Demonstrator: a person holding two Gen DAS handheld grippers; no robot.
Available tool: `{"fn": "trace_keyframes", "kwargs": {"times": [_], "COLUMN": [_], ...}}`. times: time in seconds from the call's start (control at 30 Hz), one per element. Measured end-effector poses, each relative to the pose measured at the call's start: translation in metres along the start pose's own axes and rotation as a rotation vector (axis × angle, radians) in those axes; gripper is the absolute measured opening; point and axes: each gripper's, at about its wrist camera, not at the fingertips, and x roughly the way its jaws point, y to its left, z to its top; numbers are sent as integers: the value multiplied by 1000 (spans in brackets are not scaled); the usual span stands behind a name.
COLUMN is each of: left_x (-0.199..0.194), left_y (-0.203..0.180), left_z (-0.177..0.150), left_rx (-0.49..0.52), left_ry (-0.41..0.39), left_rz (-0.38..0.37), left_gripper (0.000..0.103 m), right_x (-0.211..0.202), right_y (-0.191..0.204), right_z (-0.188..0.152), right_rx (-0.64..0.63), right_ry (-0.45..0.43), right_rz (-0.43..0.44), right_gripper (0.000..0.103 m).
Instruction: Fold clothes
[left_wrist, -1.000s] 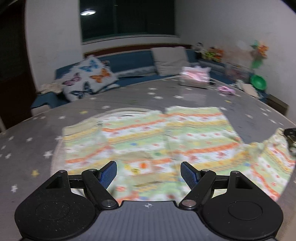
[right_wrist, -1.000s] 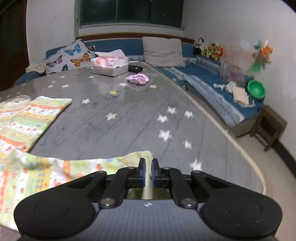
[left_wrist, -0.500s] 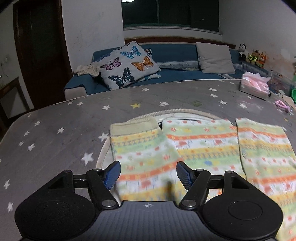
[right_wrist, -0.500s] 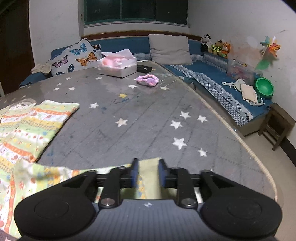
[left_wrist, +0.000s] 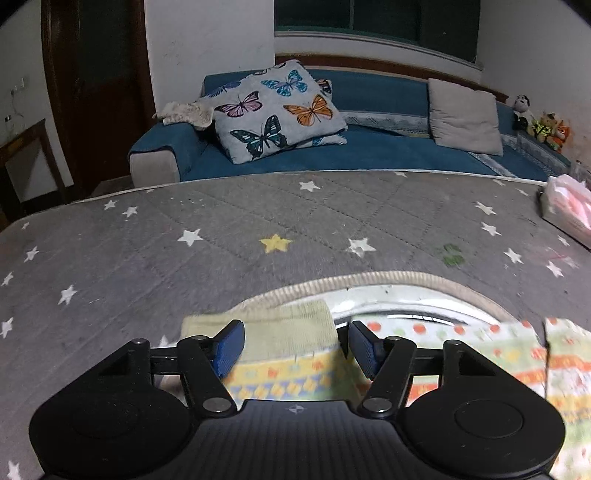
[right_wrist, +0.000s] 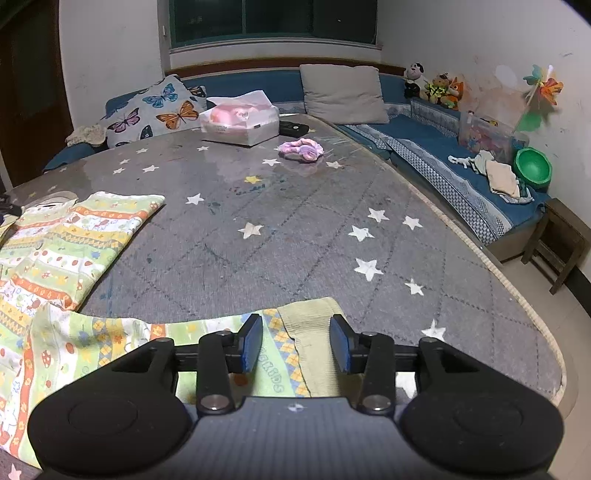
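Observation:
A child's garment with green, yellow and orange striped print lies flat on the grey star-patterned table. In the left wrist view my left gripper is open, its blue pads on either side of a pale ribbed cuff at one end of the garment. In the right wrist view my right gripper is open and straddles another ribbed cuff near the table's front edge. The cloth lies loose between the pads.
A tissue box, a black remote and a purple scrunchie sit at the table's far side. A blue sofa with a butterfly pillow runs behind. The table's rounded edge and a wooden stool lie right.
My right gripper has opened and let go of the cuff it held. My left gripper has swung left and moved forward to the other cuff, still open.

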Motion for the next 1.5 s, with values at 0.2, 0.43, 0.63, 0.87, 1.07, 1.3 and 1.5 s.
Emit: {"fn": "trace_keyframes", "kwargs": {"times": [0.2, 0.43, 0.63, 0.87, 1.07, 1.3, 1.5], "left_x": [5, 5, -25, -107, -176, -205, -200], "left_y": [-6, 0, 29, 82, 145, 181, 188], "left_z": [2, 1, -4, -25, -76, -140, -166], "left_rx": [32, 65, -13, -140, -266, -287, -266], "left_ry": [-18, -38, -95, -217, -253, -194, -157], "left_rz": [33, 64, 75, 111, 195, 300, 347], "left_gripper": [65, 16, 11, 11, 11, 10, 10], "right_x": [2, 3, 4, 5, 6, 9, 19], "right_y": [0, 1, 2, 3, 4, 4, 7], "right_z": [1, 2, 1, 1, 3, 3, 12], "right_rx": [-4, -8, -10, -21, -41, -54, -90], "right_ry": [-5, -8, -21, -31, -34, -41, -44], "right_rz": [1, 12, 12, 10, 12, 14, 17], "right_gripper": [43, 50, 52, 52, 53, 53, 53]}}
